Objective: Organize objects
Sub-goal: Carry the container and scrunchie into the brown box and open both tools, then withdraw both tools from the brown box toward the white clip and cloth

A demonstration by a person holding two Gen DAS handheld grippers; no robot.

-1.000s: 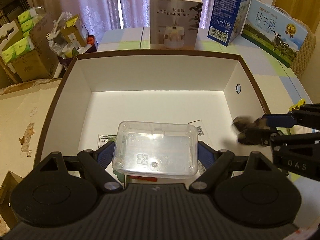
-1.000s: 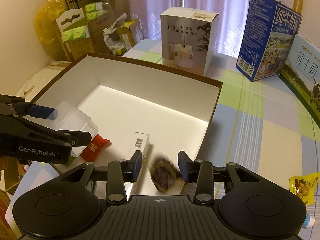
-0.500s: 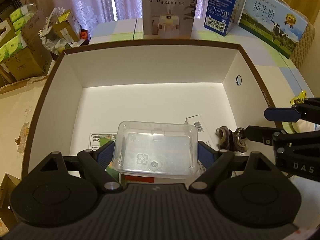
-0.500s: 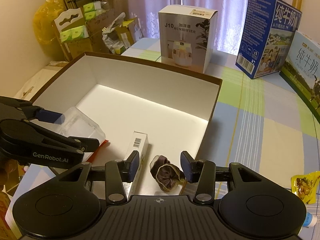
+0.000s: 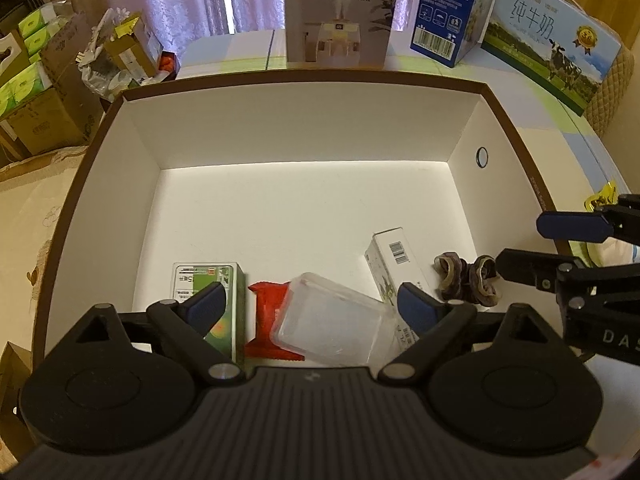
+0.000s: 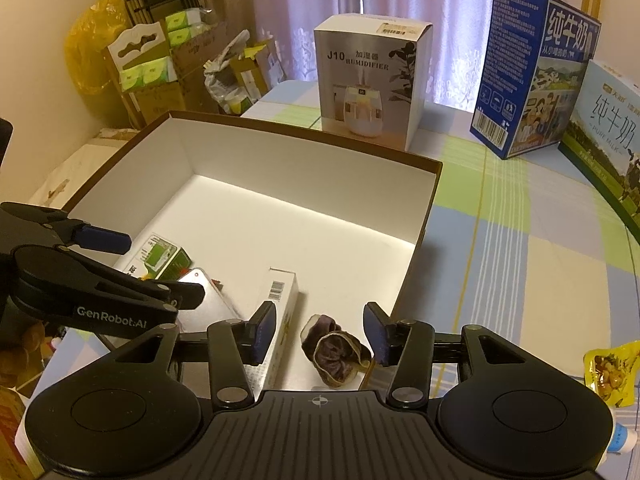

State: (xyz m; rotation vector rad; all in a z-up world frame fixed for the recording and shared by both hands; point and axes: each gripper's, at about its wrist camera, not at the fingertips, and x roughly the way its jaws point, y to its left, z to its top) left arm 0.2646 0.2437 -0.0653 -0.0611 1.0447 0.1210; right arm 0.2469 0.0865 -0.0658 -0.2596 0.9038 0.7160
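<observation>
A large white box with a brown rim [image 5: 304, 76] [image 6: 304, 130] lies open on the table. In it lie a clear plastic container [image 5: 332, 322] [image 6: 200, 284], tilted over a red packet [image 5: 268, 320], a green carton [image 5: 204, 280] [image 6: 162, 256], a long white carton [image 5: 394, 264] [image 6: 280, 300] and a dark purple scrunchie [image 5: 468, 280] [image 6: 334, 350]. My left gripper [image 5: 310, 304] is open above the clear container. My right gripper [image 6: 320, 334] is open above the scrunchie and also shows in the left wrist view [image 5: 536, 246].
A humidifier box [image 5: 338, 16] [image 6: 370, 84] and two milk cartons [image 6: 532, 88] [image 5: 552, 36] stand behind the white box on the checked tablecloth. A yellow snack pouch [image 6: 610, 372] lies at the right. Cardboard boxes [image 5: 44, 92] are stacked at the left.
My left gripper opened and dropped the clear container into the box beside the red packet. My right gripper let go of the scrunchie, which now lies in the box's near right corner.
</observation>
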